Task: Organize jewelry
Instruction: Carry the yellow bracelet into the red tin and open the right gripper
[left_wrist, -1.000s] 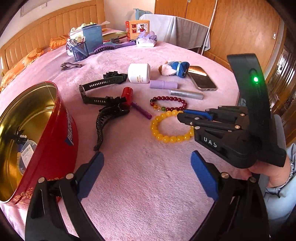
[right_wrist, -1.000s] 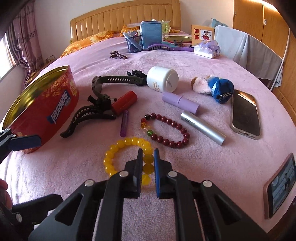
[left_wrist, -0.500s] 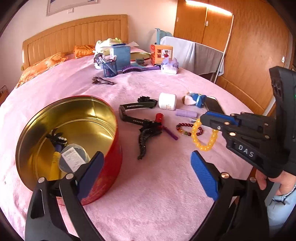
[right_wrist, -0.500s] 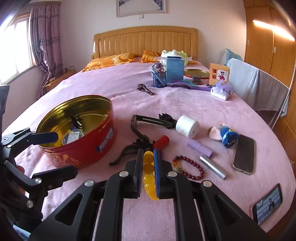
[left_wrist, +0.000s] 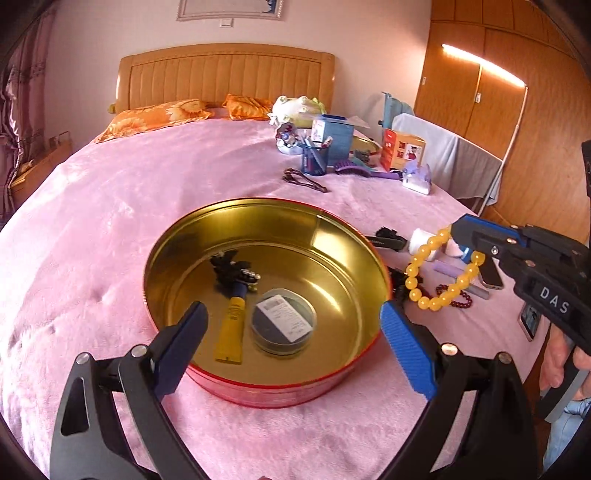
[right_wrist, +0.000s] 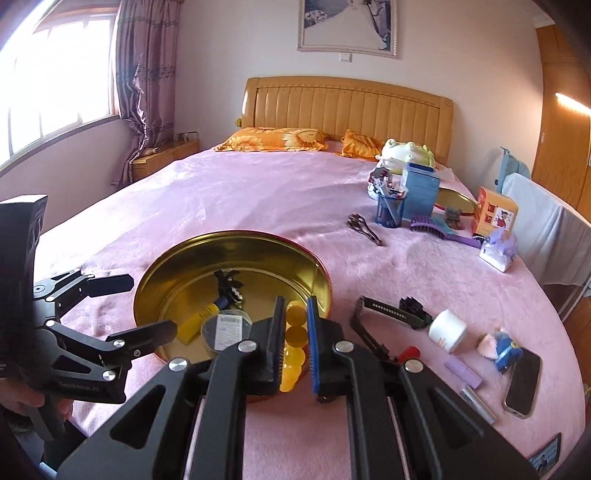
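A wide bed with a pink blanket (left_wrist: 110, 229) fills both views, with a tan padded headboard (right_wrist: 347, 107) at the far end and orange flowered pillows (right_wrist: 273, 139) below it. Near the middle of the blanket sits a round red tin (left_wrist: 280, 387), open, its inside gold. In it lie a yellow tube (left_wrist: 231, 332), a dark round case with a white printed label (left_wrist: 283, 325) whose print is too small to read, and a black clip-like piece (left_wrist: 232, 269).

The left gripper (left_wrist: 293, 332) stands near the tin's front rim with its blue-padded fingers (left_wrist: 406, 347) spread wide and nothing between them. The right gripper (right_wrist: 295, 321) is pinched nearly closed on a yellow bead bracelet (left_wrist: 439, 269), which hangs in the air as a loop just right of the tin's rim, above the blanket. On the right gripper's black body, white letters read "DAS". A hand (left_wrist: 561, 365) grips its handle at the right edge.

Right of the tin lie a black watch strap (right_wrist: 388, 314), a white jar (right_wrist: 447, 330), a dark phone (right_wrist: 522, 380), a lilac tube (right_wrist: 463, 371), a silver tube (right_wrist: 478, 404), a small blue-and-pink plush (right_wrist: 502, 347) and a dark red bead bracelet (left_wrist: 458, 297). Farther off on the right stand a blue box (right_wrist: 421, 192), a mesh pen cup (right_wrist: 390, 208), an orange carton with a cartoon picture (right_wrist: 495, 216), a purple brush (right_wrist: 436, 227) and a brown hair clip (right_wrist: 364, 229). Writing on these cannot be made out.
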